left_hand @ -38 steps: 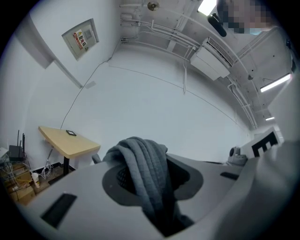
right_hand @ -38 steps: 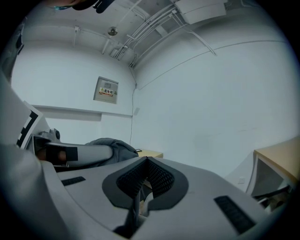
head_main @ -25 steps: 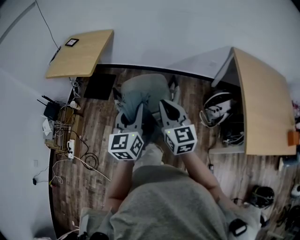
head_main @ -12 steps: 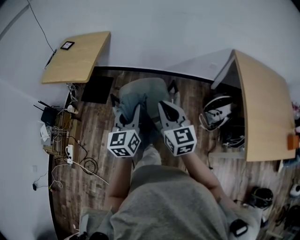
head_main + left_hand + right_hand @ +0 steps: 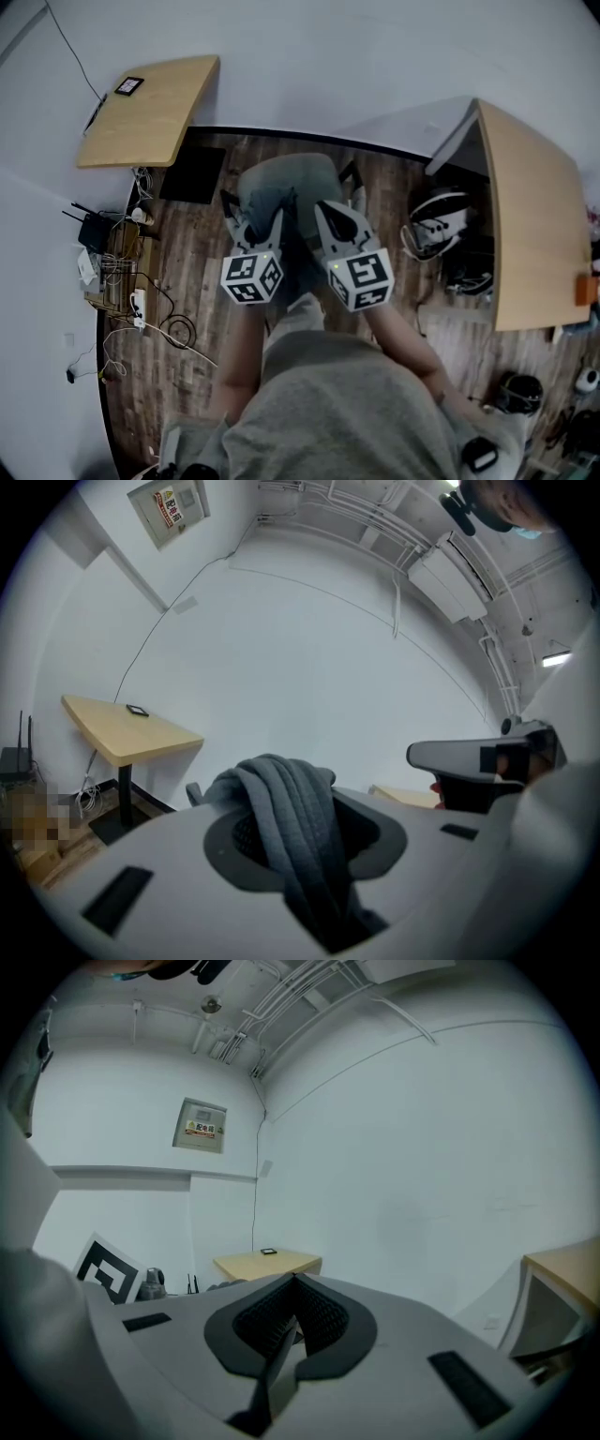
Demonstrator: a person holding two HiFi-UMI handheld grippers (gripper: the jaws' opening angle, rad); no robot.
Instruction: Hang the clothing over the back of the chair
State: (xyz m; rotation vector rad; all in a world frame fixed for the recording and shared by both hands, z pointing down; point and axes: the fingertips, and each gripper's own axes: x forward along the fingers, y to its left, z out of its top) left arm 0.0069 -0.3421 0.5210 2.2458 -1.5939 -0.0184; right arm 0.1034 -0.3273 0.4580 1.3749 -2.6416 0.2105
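A grey ribbed garment (image 5: 291, 827) is bunched between the jaws of my left gripper (image 5: 281, 855), which is shut on it. From the head view, the bluish-grey cloth (image 5: 272, 202) lies over the grey-green chair (image 5: 286, 169), and a black armrest (image 5: 351, 174) shows on its right side. My left gripper (image 5: 258, 234) and right gripper (image 5: 336, 217) sit side by side just short of the chair. In the right gripper view, the right gripper (image 5: 293, 1290) has its jaws closed together, and no cloth shows between them. That gripper also shows at the right of the left gripper view (image 5: 483, 761).
A wooden desk (image 5: 150, 108) stands at the back left and another (image 5: 530, 216) at the right. A router and cables (image 5: 117, 272) lie by the left wall. A white and black headset-like object (image 5: 436, 220) sits under the right desk. A black mat (image 5: 192, 173) lies left of the chair.
Both grippers have edged forward toward the chair, the left one further, carrying the cloth along.
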